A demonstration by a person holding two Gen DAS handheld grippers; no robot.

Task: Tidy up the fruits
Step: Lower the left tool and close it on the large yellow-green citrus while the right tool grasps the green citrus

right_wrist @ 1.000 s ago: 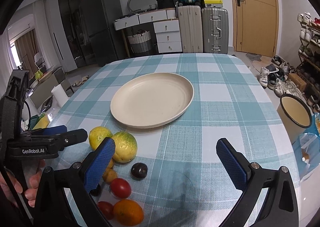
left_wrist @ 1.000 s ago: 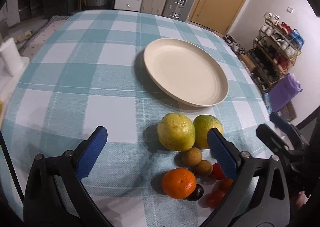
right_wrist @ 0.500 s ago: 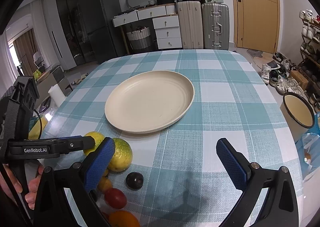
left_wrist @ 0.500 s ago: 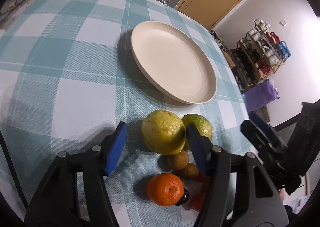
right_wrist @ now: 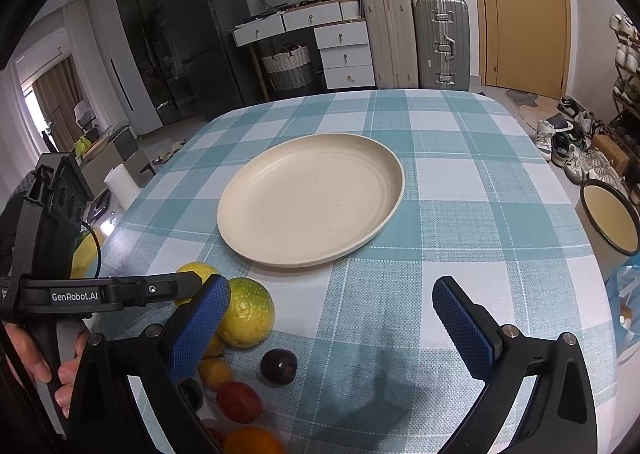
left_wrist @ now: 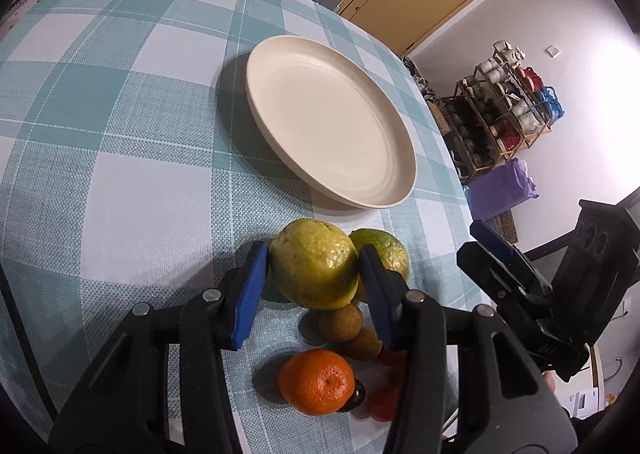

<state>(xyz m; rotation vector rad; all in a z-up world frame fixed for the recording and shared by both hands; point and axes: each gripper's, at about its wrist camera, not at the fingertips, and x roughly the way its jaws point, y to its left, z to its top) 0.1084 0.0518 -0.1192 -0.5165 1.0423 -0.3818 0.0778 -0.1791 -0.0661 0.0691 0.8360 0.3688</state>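
Fruit is piled at the near edge of the teal-and-white checked tablecloth (left_wrist: 120, 158), just short of the round cream plate (left_wrist: 332, 134), which is seen with nothing on it. The left gripper (left_wrist: 312, 274) has just been closing, and its blue pads are now pressed on both sides of the big yellow-green citrus (left_wrist: 314, 264), which sits between them on the cloth. A second greener citrus (left_wrist: 390, 254) is tucked right behind it, touching. Two small brown round fruits (left_wrist: 342, 322) are lined up nearer the camera, then a bright orange mandarin (left_wrist: 318, 380), with a dark plum (right_wrist: 279, 366) and red bits beside it. The right gripper (right_wrist: 332, 318) is held wide apart over bare cloth, nothing between its fingers, just beside the pile.
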